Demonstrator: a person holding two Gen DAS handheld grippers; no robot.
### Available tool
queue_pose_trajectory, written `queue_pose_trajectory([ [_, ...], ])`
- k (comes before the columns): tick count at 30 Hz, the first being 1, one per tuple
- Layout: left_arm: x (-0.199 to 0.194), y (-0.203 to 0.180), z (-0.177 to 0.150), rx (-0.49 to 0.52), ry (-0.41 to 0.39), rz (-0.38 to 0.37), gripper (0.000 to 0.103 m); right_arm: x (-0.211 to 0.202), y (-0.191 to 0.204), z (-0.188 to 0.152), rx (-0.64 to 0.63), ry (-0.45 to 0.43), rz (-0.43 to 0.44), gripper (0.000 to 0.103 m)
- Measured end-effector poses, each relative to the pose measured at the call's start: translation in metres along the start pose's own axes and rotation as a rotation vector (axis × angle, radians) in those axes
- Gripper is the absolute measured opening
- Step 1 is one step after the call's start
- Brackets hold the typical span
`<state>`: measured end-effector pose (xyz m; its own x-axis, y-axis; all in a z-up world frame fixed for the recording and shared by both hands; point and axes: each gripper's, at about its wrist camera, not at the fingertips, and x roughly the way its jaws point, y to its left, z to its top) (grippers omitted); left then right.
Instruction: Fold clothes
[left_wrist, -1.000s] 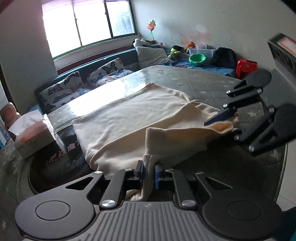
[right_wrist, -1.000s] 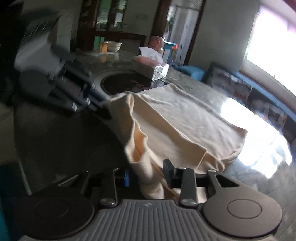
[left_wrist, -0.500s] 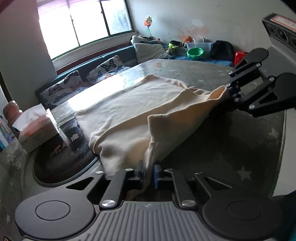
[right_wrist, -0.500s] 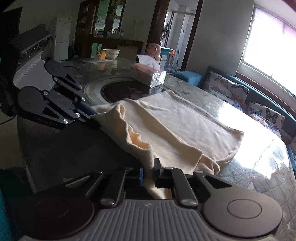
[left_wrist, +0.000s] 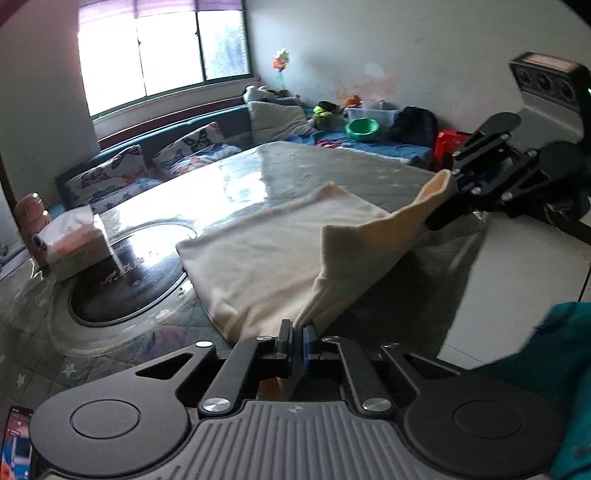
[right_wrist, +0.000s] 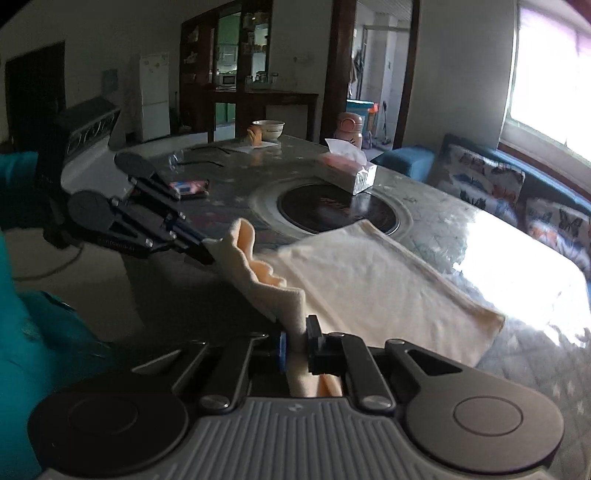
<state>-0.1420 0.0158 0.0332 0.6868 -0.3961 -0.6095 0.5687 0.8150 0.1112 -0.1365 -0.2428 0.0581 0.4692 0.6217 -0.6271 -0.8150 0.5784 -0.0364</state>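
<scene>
A cream garment (left_wrist: 273, 251) lies partly folded on the glass-topped table (left_wrist: 332, 166). My left gripper (left_wrist: 297, 334) is shut on its near edge and holds that edge lifted. My right gripper (right_wrist: 296, 341) is shut on the other end of the same edge, and it shows at the right of the left wrist view (left_wrist: 448, 184). The edge is stretched taut between the two grippers above the table's near side. In the right wrist view the garment (right_wrist: 369, 280) spreads flat toward the window, and the left gripper (right_wrist: 207, 247) shows at the left.
A tissue box (left_wrist: 74, 243) stands beside a dark round inset (left_wrist: 129, 280) in the table. A phone (right_wrist: 188, 186), a bowl (right_wrist: 267, 129) and a pink bottle (right_wrist: 349, 127) sit at the far end. A cushioned bench (left_wrist: 147, 166) runs under the window.
Both grippers have lifted and drawn back toward the table's near side, pulling the garment's edge taut between them. The cloth has slid nearer along the table.
</scene>
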Motion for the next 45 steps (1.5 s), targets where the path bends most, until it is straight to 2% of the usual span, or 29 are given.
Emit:
queue_pose_trajectory([
  [3, 0.002, 0.000, 0.010, 0.031, -0.021, 0.011, 0.006, -0.005, -0.005, 0.008, 0.021, 0.007, -0.009, 0.009],
  [8, 0.026, 0.025, 0.040, 0.023, -0.060, 0.031, 0.006, 0.001, -0.039, 0.023, 0.089, -0.006, -0.053, 0.009],
  [13, 0.073, 0.045, 0.080, 0.068, -0.085, 0.068, 0.006, 0.027, -0.090, 0.040, 0.154, -0.013, -0.129, 0.009],
  [17, 0.135, 0.063, 0.103, 0.047, -0.048, 0.093, 0.006, 0.064, -0.133, 0.043, 0.224, 0.008, -0.194, 0.009],
  [20, 0.176, 0.072, 0.101, 0.017, -0.005, 0.120, 0.006, 0.098, -0.160, 0.038, 0.277, 0.037, -0.249, 0.009],
  [24, 0.219, 0.081, 0.093, -0.038, 0.043, 0.158, 0.012, 0.137, -0.178, 0.020, 0.330, 0.069, -0.291, 0.013],
  [25, 0.223, 0.083, 0.091, -0.050, 0.046, 0.179, 0.016, 0.142, -0.178, 0.016, 0.334, 0.074, -0.310, 0.016],
  [27, 0.224, 0.088, 0.088, -0.076, 0.042, 0.210, 0.028, 0.150, -0.179, 0.011, 0.346, 0.080, -0.348, 0.020],
  [29, 0.221, 0.095, 0.088, -0.105, 0.034, 0.235, 0.032, 0.147, -0.184, 0.005, 0.408, 0.071, -0.359, 0.022],
  [32, 0.206, 0.105, 0.091, -0.149, 0.013, 0.272, 0.038, 0.129, -0.183, 0.010, 0.420, 0.026, -0.383, 0.022],
  [36, 0.175, 0.100, 0.087, -0.184, -0.022, 0.231, 0.040, 0.119, -0.173, 0.027, 0.384, 0.003, -0.328, 0.022],
  [40, 0.154, 0.081, 0.076, -0.183, -0.022, 0.162, 0.040, 0.146, -0.162, 0.040, 0.360, 0.060, -0.245, 0.022],
  [45, 0.159, 0.069, 0.061, -0.181, 0.012, 0.140, 0.040, 0.187, -0.154, 0.048, 0.336, 0.104, -0.250, 0.021],
])
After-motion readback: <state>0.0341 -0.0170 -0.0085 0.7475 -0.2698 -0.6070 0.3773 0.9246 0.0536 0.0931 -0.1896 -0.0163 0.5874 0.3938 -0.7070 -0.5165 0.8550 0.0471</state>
